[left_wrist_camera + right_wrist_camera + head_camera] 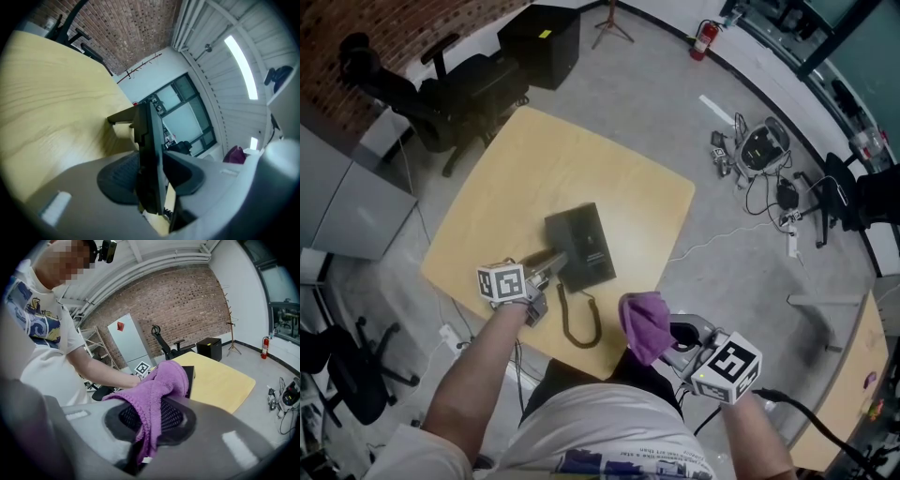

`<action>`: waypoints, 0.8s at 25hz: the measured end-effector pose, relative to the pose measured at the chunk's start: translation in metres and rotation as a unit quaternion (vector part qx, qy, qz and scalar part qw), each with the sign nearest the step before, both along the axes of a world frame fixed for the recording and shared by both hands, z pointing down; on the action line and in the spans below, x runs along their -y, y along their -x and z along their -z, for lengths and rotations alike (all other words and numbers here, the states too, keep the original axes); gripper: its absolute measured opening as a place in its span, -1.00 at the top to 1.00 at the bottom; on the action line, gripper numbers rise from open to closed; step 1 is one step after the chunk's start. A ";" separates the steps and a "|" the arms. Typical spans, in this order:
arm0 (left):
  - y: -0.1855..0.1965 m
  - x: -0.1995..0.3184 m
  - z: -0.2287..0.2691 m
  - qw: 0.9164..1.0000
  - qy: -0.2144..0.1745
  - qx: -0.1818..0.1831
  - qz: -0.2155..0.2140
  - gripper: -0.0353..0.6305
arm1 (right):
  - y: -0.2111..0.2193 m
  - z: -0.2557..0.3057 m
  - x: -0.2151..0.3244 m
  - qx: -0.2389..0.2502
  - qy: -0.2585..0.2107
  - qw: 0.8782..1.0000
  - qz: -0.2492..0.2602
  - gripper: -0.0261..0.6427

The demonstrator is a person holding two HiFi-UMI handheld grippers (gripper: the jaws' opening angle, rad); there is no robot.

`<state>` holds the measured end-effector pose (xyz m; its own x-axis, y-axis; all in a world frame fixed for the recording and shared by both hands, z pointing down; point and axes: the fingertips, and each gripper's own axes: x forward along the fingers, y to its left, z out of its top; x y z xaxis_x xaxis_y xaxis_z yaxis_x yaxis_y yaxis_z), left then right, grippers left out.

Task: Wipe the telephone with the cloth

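Observation:
A dark telephone [581, 246] lies in the middle of the light wooden table [581, 159], and its coiled cord [577, 321] trails toward the near edge. My left gripper [546, 274] is at the phone's left side, around the handset [549, 262]. In the left gripper view the handset [150, 154] stands on edge between the pads of that gripper [152, 176], with a slit of table showing beside one pad. My right gripper [670, 342] hovers off the table's near edge, shut on a purple cloth [644, 323]. The cloth [159, 385] drapes over the jaws of the right gripper [150, 420].
Black office chairs [441, 94] and a black box [542, 33] stand beyond the table's far left. A fire extinguisher [704, 37] stands by the far wall. Cables and devices [759, 150] lie on the floor to the right. A second table corner [844, 375] is at the lower right.

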<state>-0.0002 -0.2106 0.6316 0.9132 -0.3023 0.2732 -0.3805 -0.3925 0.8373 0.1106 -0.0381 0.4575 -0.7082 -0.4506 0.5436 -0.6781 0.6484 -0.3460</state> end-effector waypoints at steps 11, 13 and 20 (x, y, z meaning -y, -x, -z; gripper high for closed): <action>0.038 -0.020 0.021 0.999 -0.033 0.026 0.027 0.20 | 0.028 0.004 -0.003 -0.021 -0.023 0.999 -0.012 0.79; 0.052 -0.032 0.036 0.999 -0.036 0.005 0.032 0.20 | 0.035 0.005 -0.007 -0.026 -0.027 0.999 -0.025 0.79; 0.057 -0.109 0.100 0.992 -0.109 -0.024 -0.060 0.29 | 0.048 -0.002 -0.029 -0.034 -0.036 0.998 -0.048 0.79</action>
